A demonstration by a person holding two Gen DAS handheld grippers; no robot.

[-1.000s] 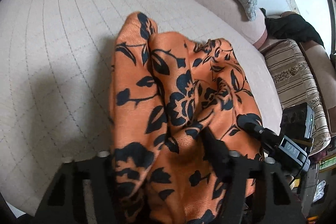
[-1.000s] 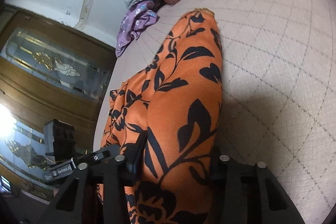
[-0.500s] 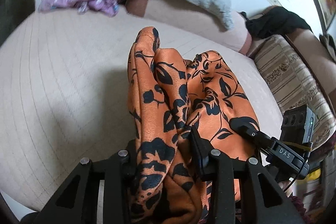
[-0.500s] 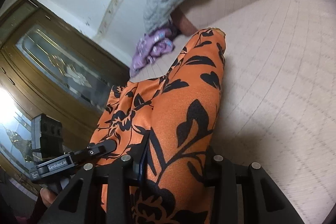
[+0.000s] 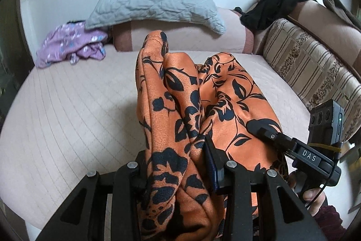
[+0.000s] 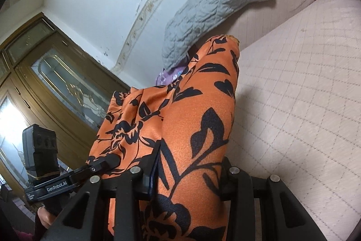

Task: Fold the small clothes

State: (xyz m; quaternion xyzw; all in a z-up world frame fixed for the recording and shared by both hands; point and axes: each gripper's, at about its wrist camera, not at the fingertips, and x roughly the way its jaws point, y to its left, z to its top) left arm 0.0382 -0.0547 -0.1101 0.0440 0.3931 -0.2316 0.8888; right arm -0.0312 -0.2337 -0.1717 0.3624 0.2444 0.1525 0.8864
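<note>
The left gripper is clamped on a bunched edge of the orange floral garment, and the right gripper pinches another edge at about three o'clock from it. The cloth hangs lifted between them above the quilted sofa seat. At twelve o'clock lies a grey cushion, at ten a purple garment. The slick fabric could slip from either pinch or fold crookedly if the edges stay bunched. Compared with a second ago, both cameras tilt higher, showing more wall.
</note>
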